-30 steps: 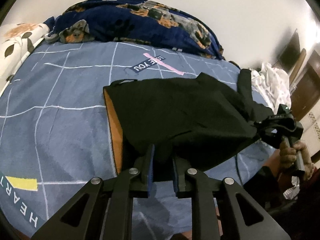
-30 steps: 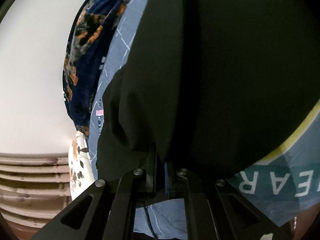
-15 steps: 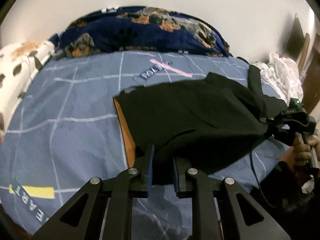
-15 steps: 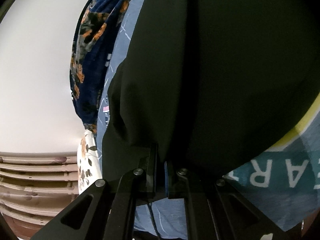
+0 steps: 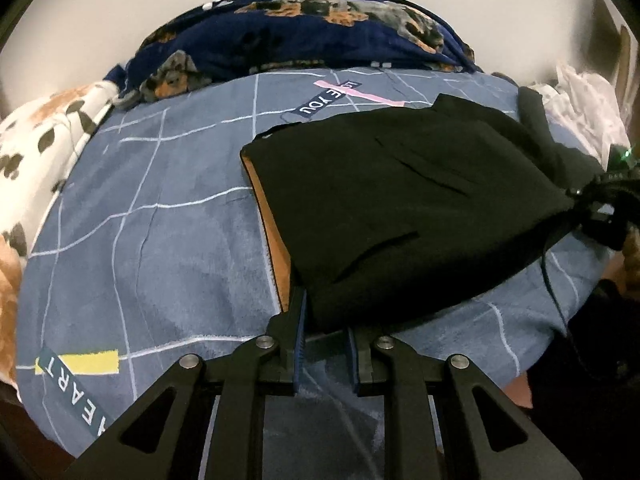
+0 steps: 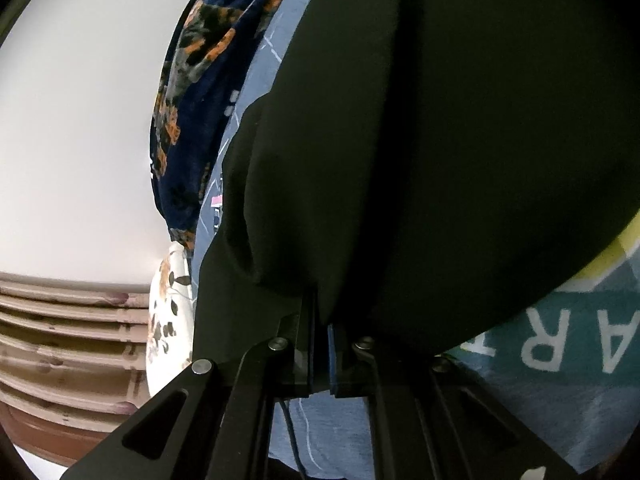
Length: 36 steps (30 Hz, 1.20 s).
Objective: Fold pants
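Observation:
The black pants lie folded on the blue bed sheet, an orange lining strip showing along their left edge. My left gripper has its jaws apart, with the near corner of the pants lying between the fingers. In the left wrist view the right gripper pinches the pants' right corner. In the right wrist view the pants fill most of the frame, and my right gripper is shut on their edge.
A navy blanket with dog prints is bunched along the far side of the bed by the white wall. A floral pillow lies at the left. White clothes are piled at the far right. A cable hangs from the right gripper.
The left gripper has opened and drawn back toward the near edge, so the pants corner now rests loosely between its fingers. The pants have settled flatter on the sheet. The right gripper keeps its hold.

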{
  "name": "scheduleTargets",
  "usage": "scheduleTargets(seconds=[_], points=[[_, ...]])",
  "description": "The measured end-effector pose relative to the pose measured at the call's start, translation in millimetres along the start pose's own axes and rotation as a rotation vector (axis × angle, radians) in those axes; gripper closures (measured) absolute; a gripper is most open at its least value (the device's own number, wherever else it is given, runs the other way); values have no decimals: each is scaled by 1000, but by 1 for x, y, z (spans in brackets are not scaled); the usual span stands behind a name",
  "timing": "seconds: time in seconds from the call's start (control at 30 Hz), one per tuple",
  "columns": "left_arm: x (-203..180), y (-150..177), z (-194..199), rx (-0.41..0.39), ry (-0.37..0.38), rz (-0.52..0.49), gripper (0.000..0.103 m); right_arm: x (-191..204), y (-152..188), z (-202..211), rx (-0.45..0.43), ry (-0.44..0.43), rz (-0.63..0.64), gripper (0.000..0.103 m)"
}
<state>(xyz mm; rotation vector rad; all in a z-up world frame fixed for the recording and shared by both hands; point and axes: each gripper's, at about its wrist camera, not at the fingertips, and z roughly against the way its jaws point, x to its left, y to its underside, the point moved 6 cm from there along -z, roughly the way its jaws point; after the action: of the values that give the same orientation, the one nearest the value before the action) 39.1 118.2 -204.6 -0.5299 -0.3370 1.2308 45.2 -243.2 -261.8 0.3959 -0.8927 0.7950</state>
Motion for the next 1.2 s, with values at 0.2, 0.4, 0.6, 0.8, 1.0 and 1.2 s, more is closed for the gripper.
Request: scheduleTargets(seconds=[0.2,0.4,0.6,0.8,1.0,1.2], points=[[17,4,14,22,-32,51,51,-1,0,-1,-5,14,28,98],[34,1,44,-17,-64,96,48,0,1,-2,-6,16,33,98],[26,-27,77,-122,37,171,48,0,1,-1,-6,15,30,98],[-33,-45,51,-75,179,85,48,-1,1,-1,-6,14,31,97],[-79,-31,0,47,216,13,51,1,2,-1,-2,10,29,97],[-76,-13,-17,70,163,-12,56,3,-18,14,-21,-60,34,93]])
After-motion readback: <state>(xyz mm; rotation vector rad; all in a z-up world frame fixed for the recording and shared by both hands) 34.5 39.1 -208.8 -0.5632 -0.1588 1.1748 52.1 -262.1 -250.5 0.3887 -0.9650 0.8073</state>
